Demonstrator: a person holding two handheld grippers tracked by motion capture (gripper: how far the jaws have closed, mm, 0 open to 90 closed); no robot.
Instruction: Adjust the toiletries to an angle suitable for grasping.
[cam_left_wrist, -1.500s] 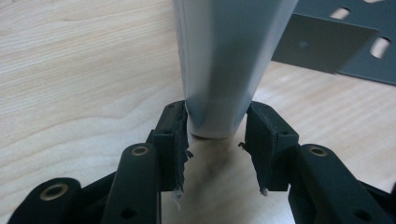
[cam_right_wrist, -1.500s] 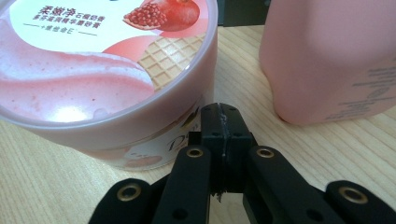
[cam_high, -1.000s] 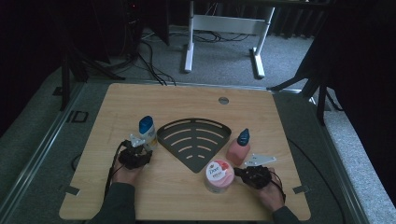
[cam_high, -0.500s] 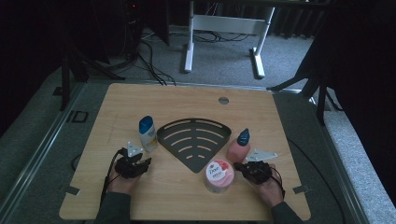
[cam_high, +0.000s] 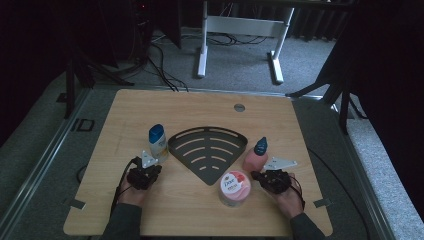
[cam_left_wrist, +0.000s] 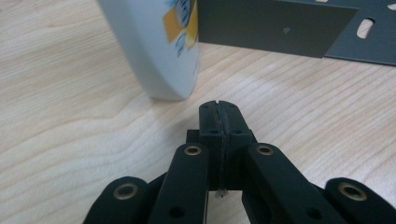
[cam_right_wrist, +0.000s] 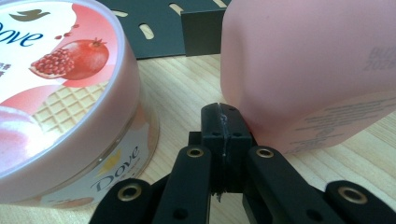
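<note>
Glossy white bottle (cam_left_wrist: 154, 46), slotted fan-shaped rack (cam_high: 207, 150) — woodgrain table (cam_high: 150, 105)

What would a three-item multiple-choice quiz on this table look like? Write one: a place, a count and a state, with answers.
1. Where does the white bottle stand?
A. On the dark fan-shaped rack
B. Left of the rack, on the table
C. Beside the Dove tub

2. How many containers stand on the table?
A. Two
B. Three
C. Five

3. How do the jaws of the left gripper stand?
A. Shut, nothing between them
B. Wide open
C. Clamped on the white bottle

Answers:
1 B: the high view shows it on bare wood off the rack's left corner.
2 B: white bottle, pink bottle, Dove tub.
3 A: in the left gripper view the pads meet, short of the bottle; they have just been closing.
</note>
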